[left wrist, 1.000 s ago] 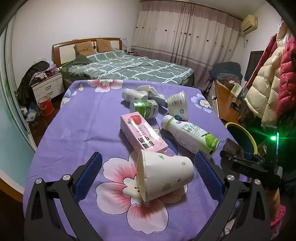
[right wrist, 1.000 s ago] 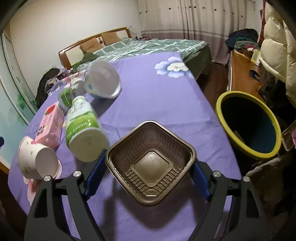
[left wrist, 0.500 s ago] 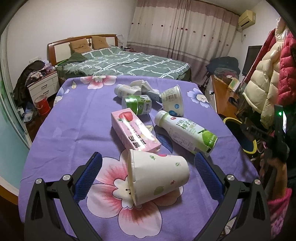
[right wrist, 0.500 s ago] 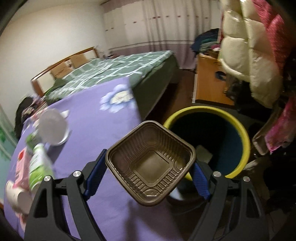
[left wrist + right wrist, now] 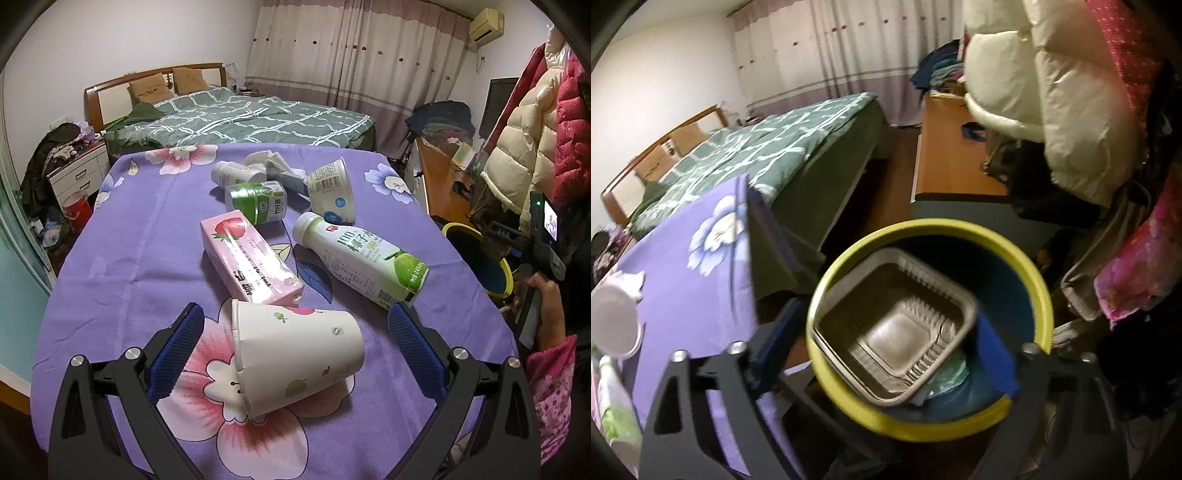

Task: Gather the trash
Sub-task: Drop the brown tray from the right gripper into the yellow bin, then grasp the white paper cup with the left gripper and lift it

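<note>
Over yellow-rimmed bin point(image 5: 1043, 295), brown ribbed square tray point(image 5: 897, 325), blurred, right fingers point(image 5: 995, 354) opening, released.

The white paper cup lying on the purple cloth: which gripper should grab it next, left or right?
Left. The left gripper is open, with the white paper cup lying between its fingers. The right gripper is off over the yellow-rimmed bin, its jaws opening around the brown tray.

A matt purple floral cloth point(image 5: 140, 258) covers the bench. The paper cup point(image 5: 295, 354) looks smooth. The ribbed brown tray point(image 5: 894, 328) is thin glossy plastic, and the bin point(image 5: 1039, 295) smooth plastic.
</note>
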Motion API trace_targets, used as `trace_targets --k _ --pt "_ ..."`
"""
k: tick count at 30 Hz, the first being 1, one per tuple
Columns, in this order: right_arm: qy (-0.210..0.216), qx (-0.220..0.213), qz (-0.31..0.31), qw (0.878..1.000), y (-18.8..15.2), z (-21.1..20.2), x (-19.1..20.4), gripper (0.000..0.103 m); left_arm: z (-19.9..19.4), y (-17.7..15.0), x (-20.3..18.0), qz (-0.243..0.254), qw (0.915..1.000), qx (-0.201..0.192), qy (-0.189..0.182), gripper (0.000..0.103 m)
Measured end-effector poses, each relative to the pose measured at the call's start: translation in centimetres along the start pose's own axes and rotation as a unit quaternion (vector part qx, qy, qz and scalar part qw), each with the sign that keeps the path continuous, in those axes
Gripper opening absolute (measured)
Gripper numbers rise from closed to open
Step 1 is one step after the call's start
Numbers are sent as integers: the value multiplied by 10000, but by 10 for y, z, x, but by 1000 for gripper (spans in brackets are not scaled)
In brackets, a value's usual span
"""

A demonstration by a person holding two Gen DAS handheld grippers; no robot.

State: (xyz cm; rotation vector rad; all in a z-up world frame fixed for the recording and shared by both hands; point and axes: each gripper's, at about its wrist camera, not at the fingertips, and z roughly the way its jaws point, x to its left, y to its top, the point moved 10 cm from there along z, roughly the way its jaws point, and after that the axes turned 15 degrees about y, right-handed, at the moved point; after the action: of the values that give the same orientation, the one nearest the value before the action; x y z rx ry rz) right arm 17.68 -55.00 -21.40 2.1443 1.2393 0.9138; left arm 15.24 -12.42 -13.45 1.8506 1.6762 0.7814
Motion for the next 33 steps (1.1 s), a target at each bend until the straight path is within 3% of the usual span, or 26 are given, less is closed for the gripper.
trace_targets --k 8,33 --pt "30 -200 -67 9998 -1 -12 8 95 7 -5 -5 43 9999 124 34 98" --pt "457 -202 -209 9985 -26 -40 37 96 48 -29 -9 399 9972 531 357 98"
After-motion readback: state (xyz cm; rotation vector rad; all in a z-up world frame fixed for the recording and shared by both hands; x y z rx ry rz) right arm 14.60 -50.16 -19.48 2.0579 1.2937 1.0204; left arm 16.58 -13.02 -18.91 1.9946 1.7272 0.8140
